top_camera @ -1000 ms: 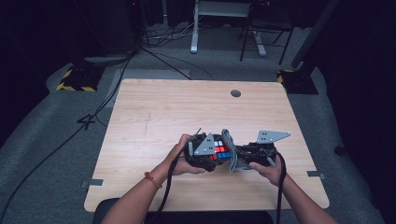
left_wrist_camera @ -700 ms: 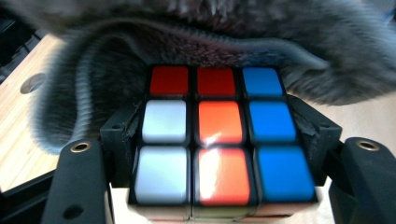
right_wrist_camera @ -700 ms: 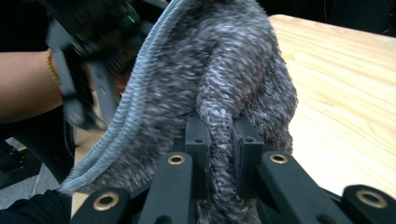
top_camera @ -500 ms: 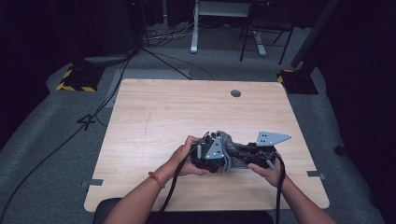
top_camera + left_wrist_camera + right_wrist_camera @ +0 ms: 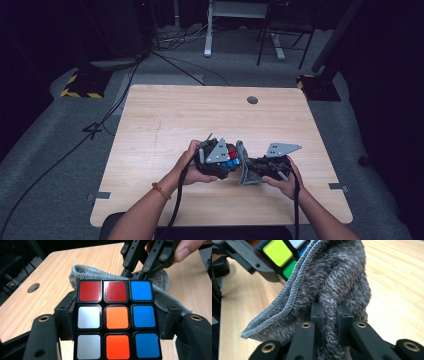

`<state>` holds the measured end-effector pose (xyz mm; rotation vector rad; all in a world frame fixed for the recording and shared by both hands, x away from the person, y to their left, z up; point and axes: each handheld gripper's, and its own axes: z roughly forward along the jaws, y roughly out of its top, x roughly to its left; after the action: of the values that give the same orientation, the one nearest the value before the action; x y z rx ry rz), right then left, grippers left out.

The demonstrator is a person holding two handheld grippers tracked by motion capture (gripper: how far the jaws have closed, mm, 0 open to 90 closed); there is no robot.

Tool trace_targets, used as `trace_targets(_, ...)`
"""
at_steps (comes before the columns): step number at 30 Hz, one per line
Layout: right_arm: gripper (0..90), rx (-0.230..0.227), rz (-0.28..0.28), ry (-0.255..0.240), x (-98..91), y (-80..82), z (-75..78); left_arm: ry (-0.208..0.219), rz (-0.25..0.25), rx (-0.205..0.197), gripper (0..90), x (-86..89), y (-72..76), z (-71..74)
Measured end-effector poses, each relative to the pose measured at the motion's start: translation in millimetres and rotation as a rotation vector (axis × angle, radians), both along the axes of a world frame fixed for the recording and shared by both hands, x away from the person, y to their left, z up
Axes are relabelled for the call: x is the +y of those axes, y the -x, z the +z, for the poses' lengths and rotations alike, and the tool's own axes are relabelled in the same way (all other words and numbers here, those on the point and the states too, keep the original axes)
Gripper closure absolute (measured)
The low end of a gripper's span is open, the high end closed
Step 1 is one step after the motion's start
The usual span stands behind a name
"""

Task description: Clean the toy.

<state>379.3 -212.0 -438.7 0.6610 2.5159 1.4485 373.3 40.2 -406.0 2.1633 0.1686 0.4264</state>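
From above: over the near middle of the wooden table point(image 5: 165, 115), my left gripper point(image 5: 227, 161) clamps a puzzle cube point(image 5: 230, 156) while my right gripper point(image 5: 251, 172) brings a grey cloth point(image 5: 243, 159) against the cube's side. Both hands sit close together, cube and cloth touching.

Left gripper view: my jaws press on opposite sides of the cube point(image 5: 115, 318), whose facing side shows red, blue, white and orange tiles. The cloth point(image 5: 86, 271) bunches behind it, and my right gripper's linkage point(image 5: 140, 261) hangs beyond.

Right gripper view: my jaws pinch a thick fold of the cloth point(image 5: 334, 290) between them. Its ribbed hem lies against the cube point(image 5: 278, 252), where yellow and green tiles show, sides the left gripper view cannot see; only the overhead view places both hands on the table.

I judge the cube rigid, light and slick-faced, best squeezed flat on opposite faces; the cloth soft and limp, safest held by a gathered fold.
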Motion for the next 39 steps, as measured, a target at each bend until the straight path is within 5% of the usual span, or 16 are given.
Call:
trace_targets(4,79.3,-0.035,0.032,-0.075,-3.7,7.7,15.2,-0.041,-0.018,-0.005,33.4,-8.2,3.9,-4.3)
trace_targets(7,79.3,-0.087,0.028,-0.049,0.4,15.0,21.7,-0.079,-0.024,-0.019,33.4,-15.1,8.2,-6.9)
trace_targets(12,79.3,-0.1,0.028,-0.064,-0.3,15.9,23.1,-0.07,-0.023,-0.019,33.5,-13.9,7.9,-4.7)
trace_targets(16,79.2,-0.08,0.015,-0.033,-0.3,11.9,18.7,-0.012,-0.013,-0.004,33.5,-4.5,4.4,3.4)
trace_targets(23,79.2,0.019,-0.006,0.027,1.1,-3.8,-7.8,0.045,-0.018,-0.022,33.5,2.6,7.0,10.0)
trace_targets(25,79.2,0.05,0.028,-0.049,-0.8,-4.8,-7.8,0.049,-0.031,-0.018,33.5,2.0,7.5,10.1)
trace_targets(30,79.6,0.043,0.044,-0.122,-6.9,-1.2,-0.8,0.072,-0.018,-0.042,33.0,1.4,8.6,9.5)
trace_targets(39,79.8,-0.018,0.04,-0.16,-11.5,3.7,10.1,0.033,-0.011,-0.024,31.9,1.8,6.7,3.3)
